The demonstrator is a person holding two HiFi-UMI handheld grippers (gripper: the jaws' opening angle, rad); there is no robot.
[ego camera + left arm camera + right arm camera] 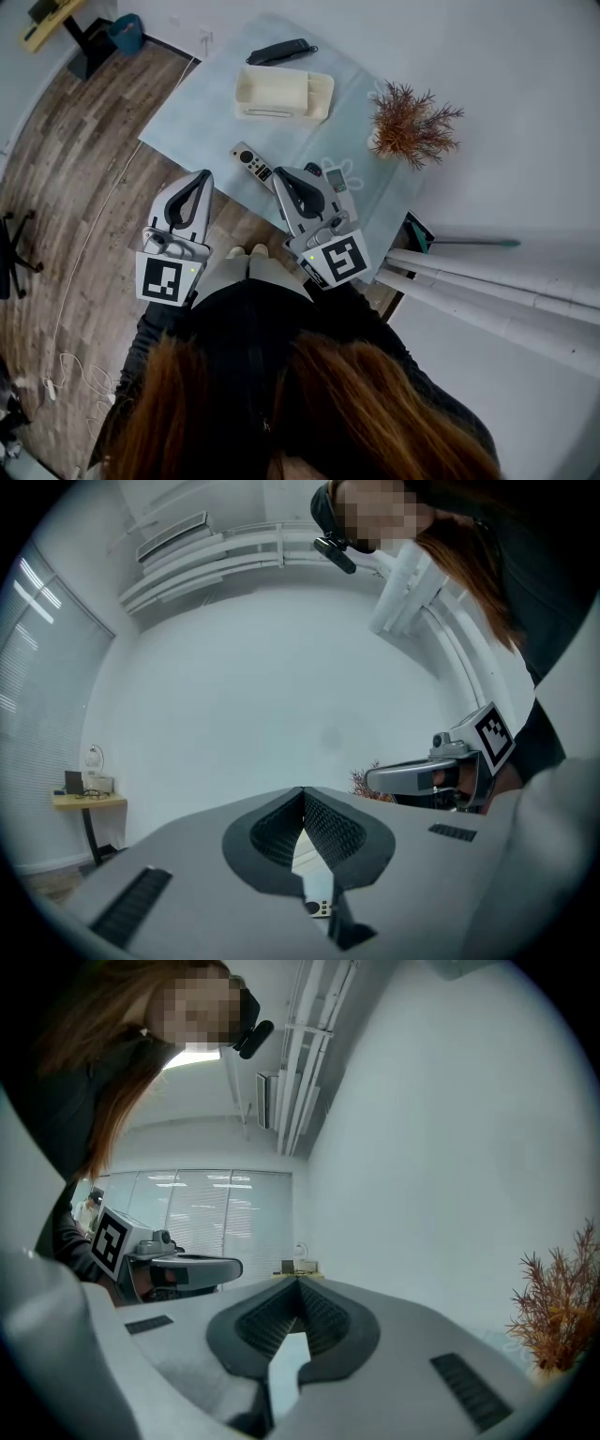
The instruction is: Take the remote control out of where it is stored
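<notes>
Remote: the white remote [251, 161] lies flat on the worktop [206, 103] near its near edge, outside any holder. It touches neither claw.
Store: the box [281, 92] stands toward the far edge, well apart from the white remote. No remote shows in it from the head view, though its taller part hides some of the inside.
Other remotes: a black remote [281, 52] lies at the far edge behind the box. A pale remote [336, 178] lies by the near edge, partly covered by the right claw.
Left claw [203, 176]: clenched and empty, off the near edge, level with the white remote and to its left.
Right claw [278, 172]: clenched and empty, over the near edge just right of the white remote.
Plant [411, 122]: at the right edge, uninvolved.
Progress: judged complete, since the white remote is out of the box and set down with both claws free. Nothing appears left beyond drawing the claws away.
</notes>
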